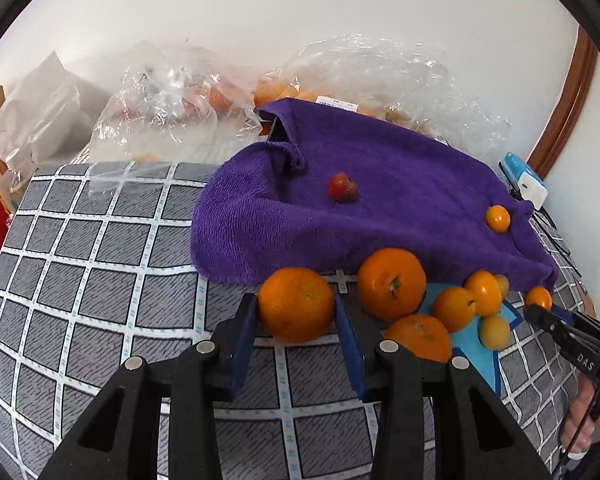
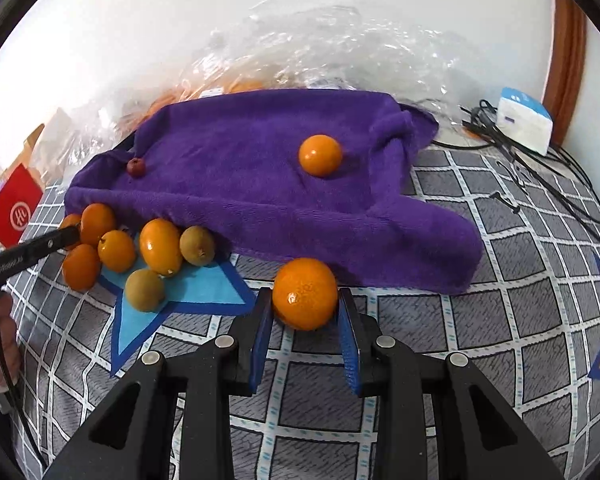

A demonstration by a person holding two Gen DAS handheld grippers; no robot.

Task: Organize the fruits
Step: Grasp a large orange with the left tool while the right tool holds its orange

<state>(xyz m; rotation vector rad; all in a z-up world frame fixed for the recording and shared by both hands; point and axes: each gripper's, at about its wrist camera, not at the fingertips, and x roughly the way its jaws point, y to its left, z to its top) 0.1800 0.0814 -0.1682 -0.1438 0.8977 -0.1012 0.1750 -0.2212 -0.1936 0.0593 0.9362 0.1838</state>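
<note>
over the checked cloth [image 1: 100, 280] — both claws tilted down, each around an orange

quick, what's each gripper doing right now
left gripper: closed on a mandarin
right gripper: closed on a small orange citrus fruit

L gripper [image 1: 296, 312] & R gripper [image 2: 305, 305]: jaws clamped, angled down.

Left tongs [image 1: 296, 312] clamping an orange [image 1: 296, 304] — purple towel [image 1: 400, 216] behind
</note>
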